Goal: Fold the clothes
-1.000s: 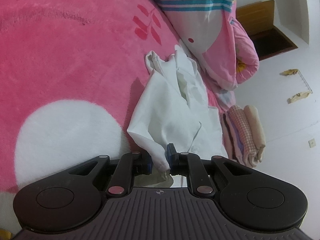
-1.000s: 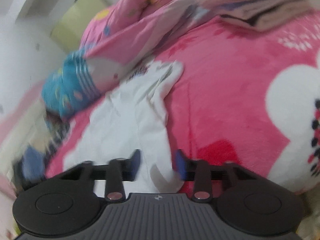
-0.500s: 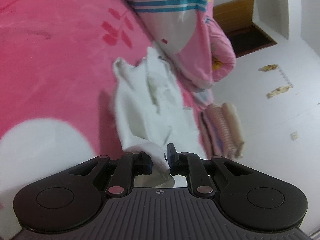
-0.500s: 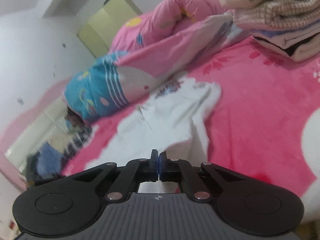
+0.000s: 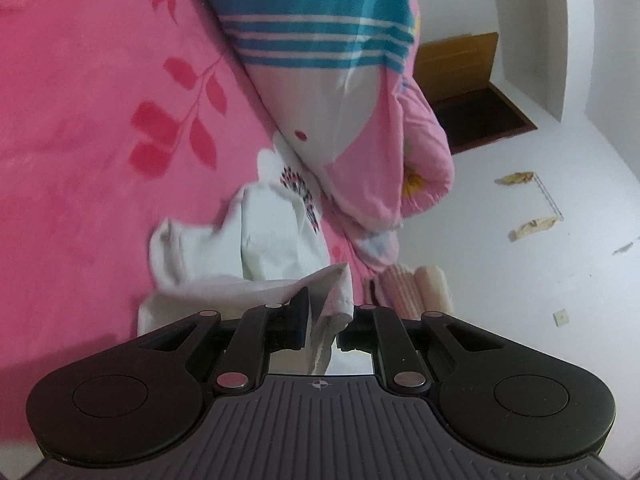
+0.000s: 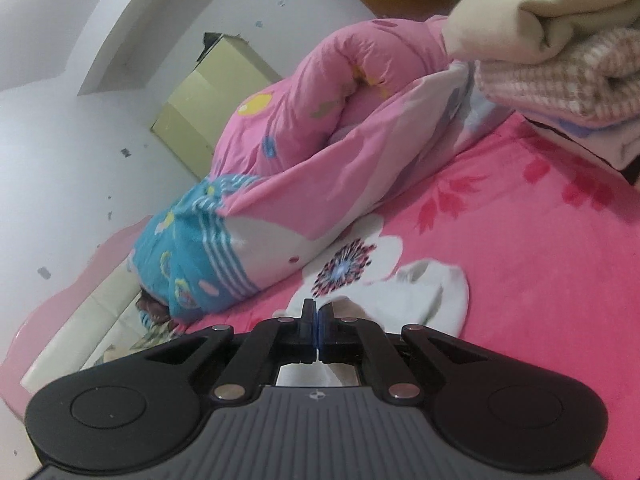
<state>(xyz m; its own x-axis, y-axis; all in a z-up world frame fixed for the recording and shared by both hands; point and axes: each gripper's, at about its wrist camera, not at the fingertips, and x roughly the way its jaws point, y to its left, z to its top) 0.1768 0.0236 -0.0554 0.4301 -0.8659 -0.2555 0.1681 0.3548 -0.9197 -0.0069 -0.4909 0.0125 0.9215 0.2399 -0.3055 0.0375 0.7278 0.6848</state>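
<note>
Holding shirt (image 5: 276, 240) w/ both tongs: left (image 5: 324, 320) pinches a hem, right (image 6: 318, 330) is closed, cloth unseen; a tug could slip it.

A pink bed (image 5: 88, 128) with red leaf and white flower prints carries it all. A crumpled white garment (image 5: 264, 248) lies on it, near the middle. Just beyond sits a rolled quilt (image 6: 304, 184), pink and blue-striped. A stack of folded clothes (image 6: 568, 80) rests at the far right.
</note>
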